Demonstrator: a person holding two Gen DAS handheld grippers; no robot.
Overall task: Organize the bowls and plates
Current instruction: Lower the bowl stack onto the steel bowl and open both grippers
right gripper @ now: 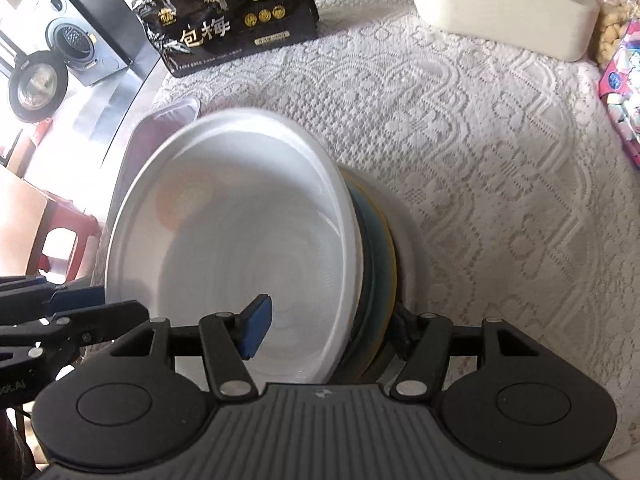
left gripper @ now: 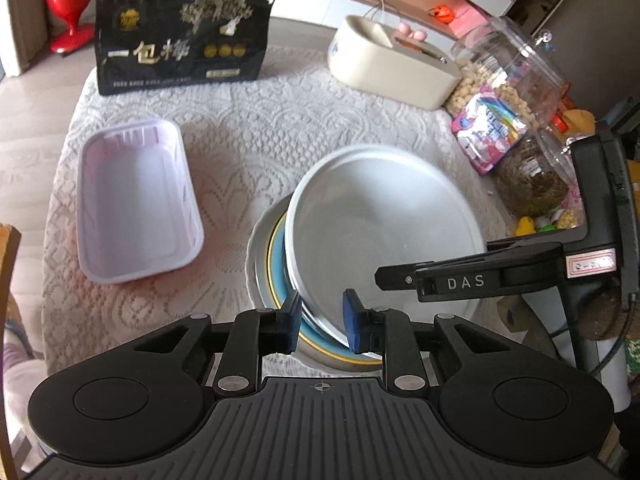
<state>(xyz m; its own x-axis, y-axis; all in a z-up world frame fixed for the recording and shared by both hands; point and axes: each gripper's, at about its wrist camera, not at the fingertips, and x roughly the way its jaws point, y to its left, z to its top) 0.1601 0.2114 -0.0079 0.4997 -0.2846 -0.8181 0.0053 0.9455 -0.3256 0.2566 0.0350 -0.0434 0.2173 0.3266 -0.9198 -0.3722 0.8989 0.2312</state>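
A: Bowls first. Where does the white bowl (left gripper: 380, 224) sit?

B: Tilted on the stack, its low edge toward the left gripper (left gripper: 320, 322), its far edge raised. Under it lies a blue plate with a yellow rim (left gripper: 278, 276), and under that a wider white plate (left gripper: 254, 264), all on the lace-covered desk (left gripper: 240, 140).

A: And the grippers?

B: The left one stands narrow, its blue pads either side of the bowl's near rim; whether they press the rim or merely flank it, I cannot tell. The right gripper (right gripper: 328, 328) straddles the bowl's rim, one pad inside the bowl, the other finger hidden behind the stack, so I cannot say if it grips.

A: Which step, then?

B: I judge it the seating of the bowl on the stack, or the lifting of it off; the tilt suits either.

A: Anything else to sort?

B: A pale rectangular tray (left gripper: 136, 200) lies apart, to the left of the stack.

A: Next move?

B: Level the bowl with both grippers before letting go, or it may slide off the plates.
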